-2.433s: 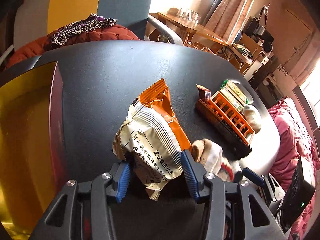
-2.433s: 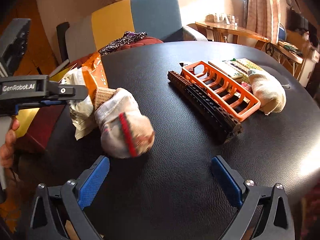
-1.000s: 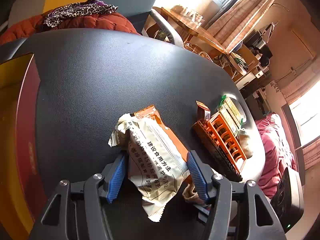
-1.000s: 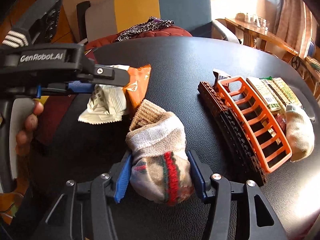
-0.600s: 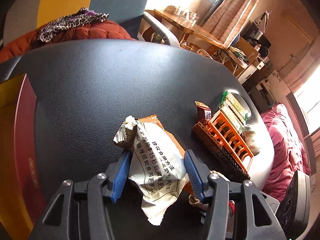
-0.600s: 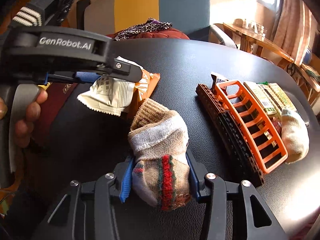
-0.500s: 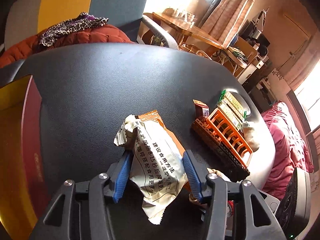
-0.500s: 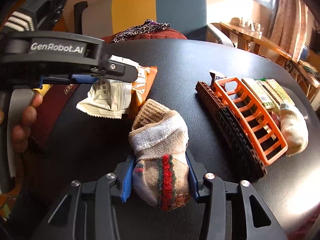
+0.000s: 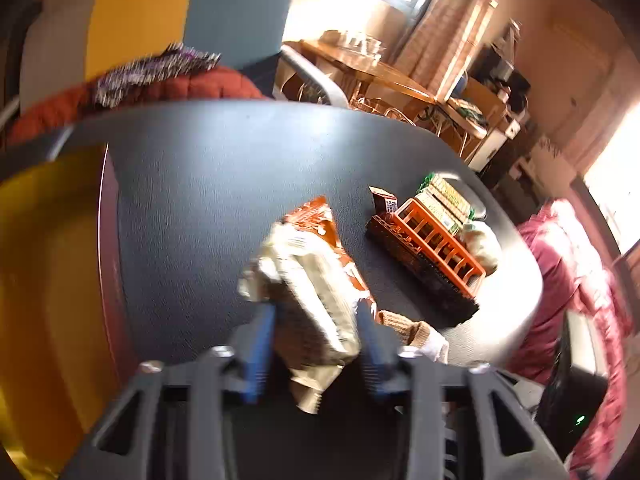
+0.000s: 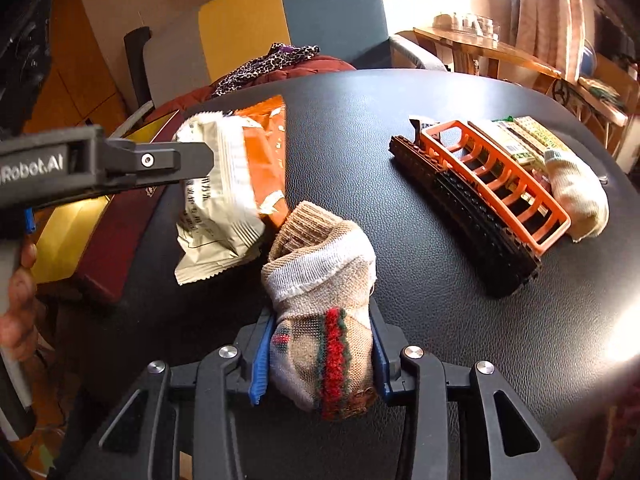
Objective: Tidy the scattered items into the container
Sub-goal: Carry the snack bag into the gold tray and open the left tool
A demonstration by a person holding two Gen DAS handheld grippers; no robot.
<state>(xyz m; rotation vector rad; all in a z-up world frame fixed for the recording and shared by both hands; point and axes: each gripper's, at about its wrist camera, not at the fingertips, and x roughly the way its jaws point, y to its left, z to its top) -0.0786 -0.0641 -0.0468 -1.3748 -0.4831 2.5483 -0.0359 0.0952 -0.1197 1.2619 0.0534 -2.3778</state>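
Note:
My left gripper (image 9: 314,344) holds a white snack packet (image 9: 312,292) with an orange packet (image 9: 320,216) behind it, above the black table (image 9: 208,184). Its jaws are opening, but the blue pads still touch the white packet. In the right wrist view both packets (image 10: 216,200) hang beside the left gripper's finger (image 10: 160,164). My right gripper (image 10: 318,352) is closing, its pads pressing on a rolled beige sock (image 10: 320,304) with red and green stripes. A yellow and maroon box (image 9: 48,264) lies at the table's left edge.
At the right of the table lie an orange plastic rack (image 10: 492,176), a dark brick strip (image 10: 464,204), several wrapped bars (image 10: 516,136) and a white sock (image 10: 576,196). A chair with clothes (image 10: 280,60) stands behind. A hand (image 10: 16,308) grips the left handle.
The left gripper has risen with the packets, and its view is now blurred. The right gripper's pads have closed in tighter on the striped sock.

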